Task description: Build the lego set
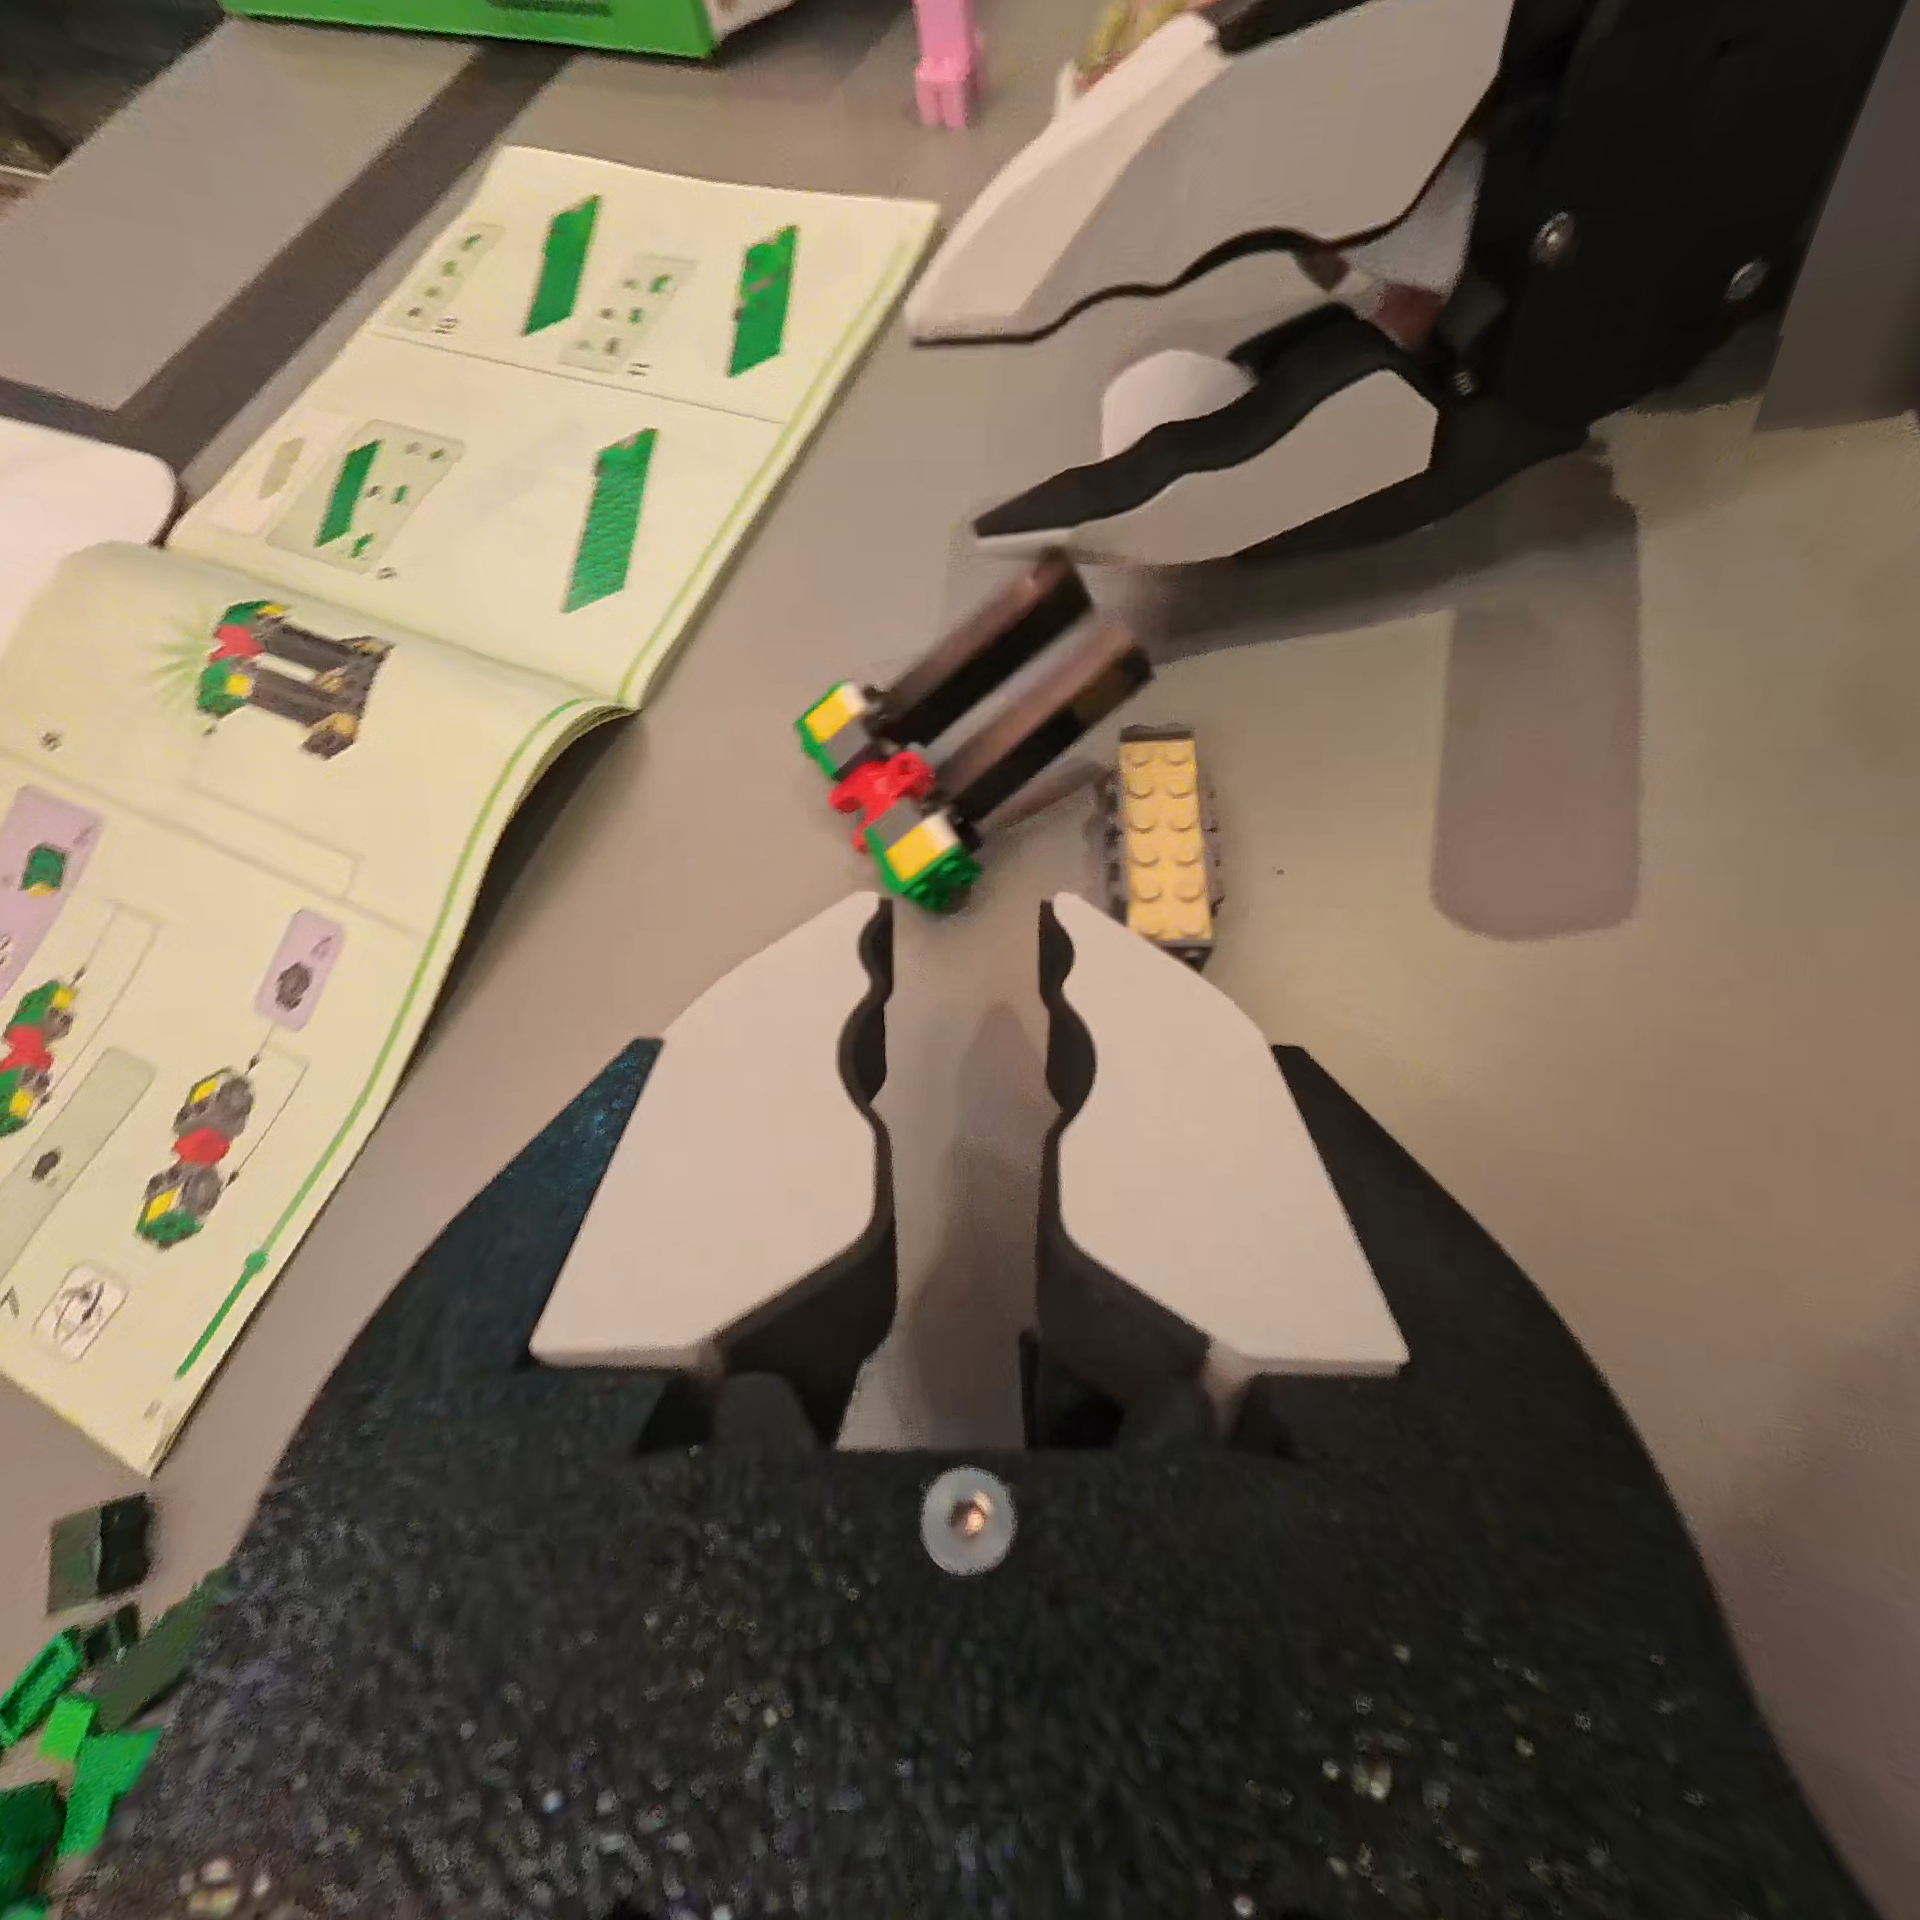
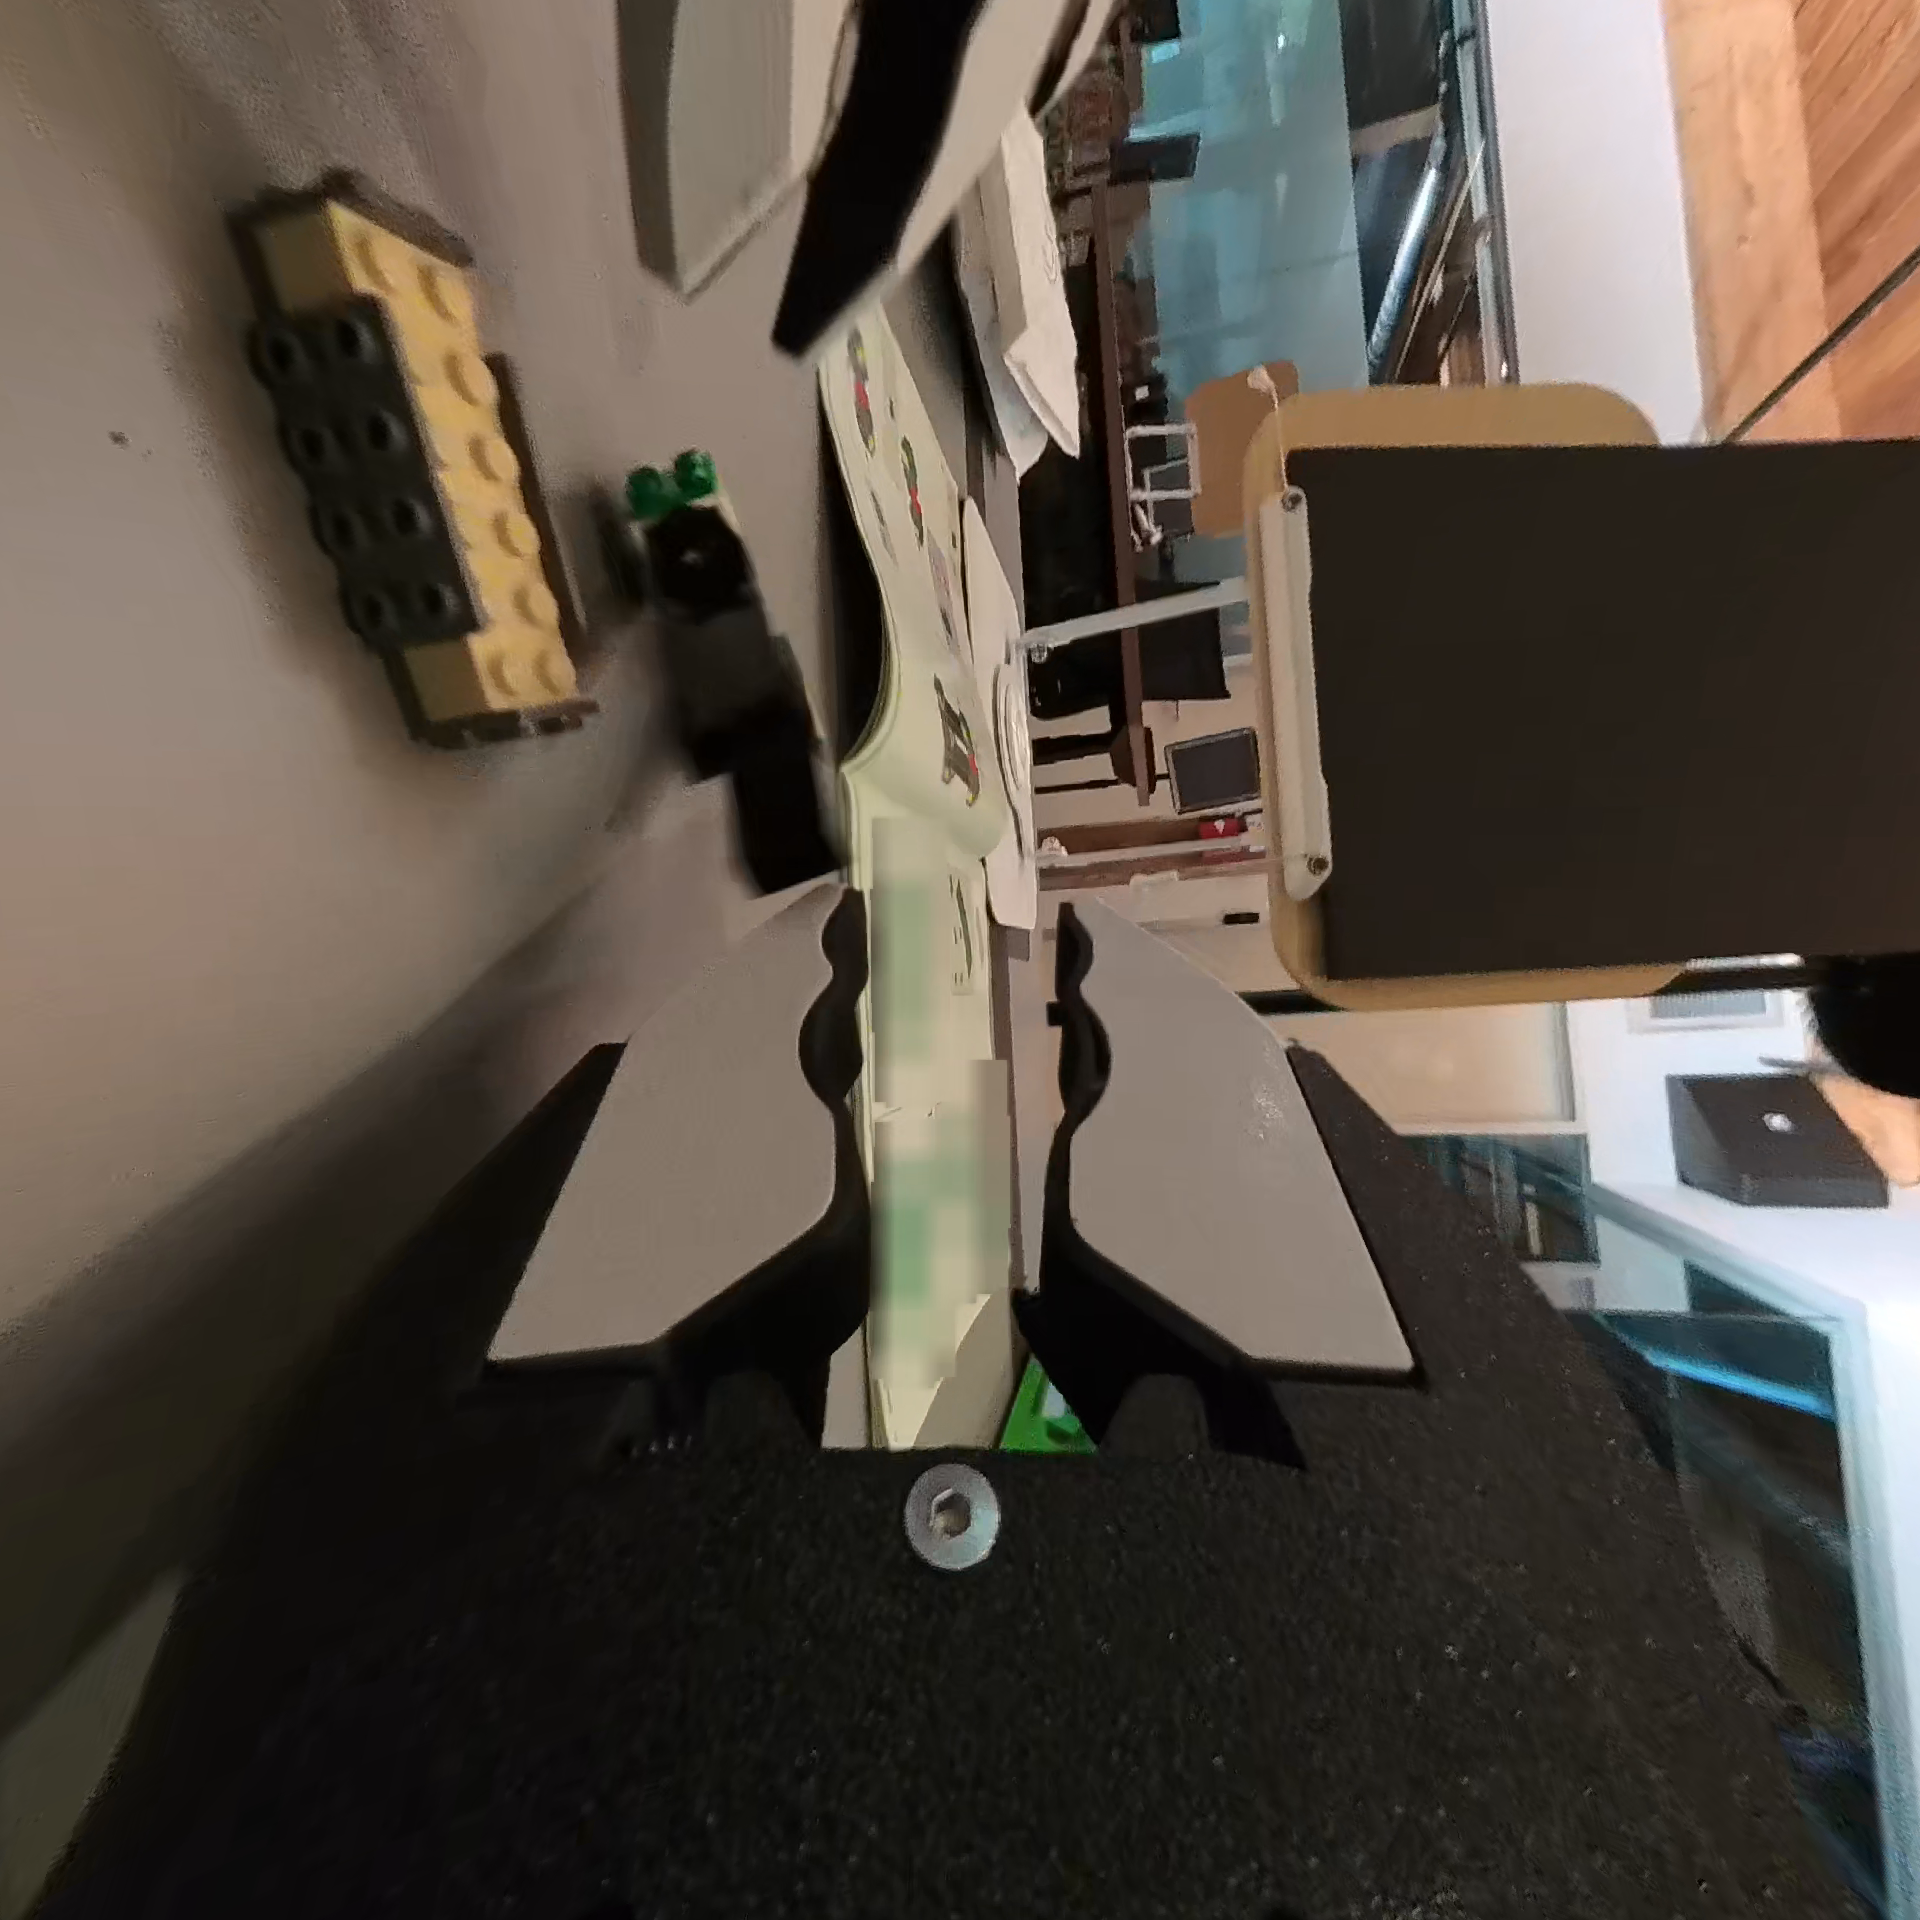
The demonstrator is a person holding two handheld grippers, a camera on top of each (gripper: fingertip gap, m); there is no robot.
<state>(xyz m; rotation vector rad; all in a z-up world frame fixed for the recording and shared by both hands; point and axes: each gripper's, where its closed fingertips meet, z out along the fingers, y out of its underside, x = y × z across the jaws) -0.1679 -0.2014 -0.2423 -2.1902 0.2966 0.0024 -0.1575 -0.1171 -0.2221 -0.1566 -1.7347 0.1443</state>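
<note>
A small lego assembly (image 1: 935, 748) lies on the grey table (image 1: 1351, 1091): two long black bricks side by side, joined by a red piece, with green, yellow and grey end blocks. A tan studded plate on a dark base (image 1: 1164, 842) lies just right of it. My left gripper (image 1: 966, 914) is open and empty, tips just short of the assembly's green end. My right gripper (image 1: 956, 426) is rolled on its side beyond the black bricks' far ends. In the right wrist view it (image 2: 961, 914) is open and empty, one fingertip beside the black assembly (image 2: 727, 665); the tan plate (image 2: 436, 468) lies farther off.
An open instruction booklet (image 1: 416, 623) lies left of the assembly. Loose green and dark bricks (image 1: 73, 1704) sit at the near left. A pink figure (image 1: 945, 73) and a green box (image 1: 468, 21) stand at the back. The left gripper (image 2: 831, 156) shows in the right wrist view. The left gripper's tips are roughly 9 centimeters from the right gripper's. To reach the pink figure (image 1: 945, 73) in a straight line is about 20 centimeters for my right fingers, about 30 centimeters for my left.
</note>
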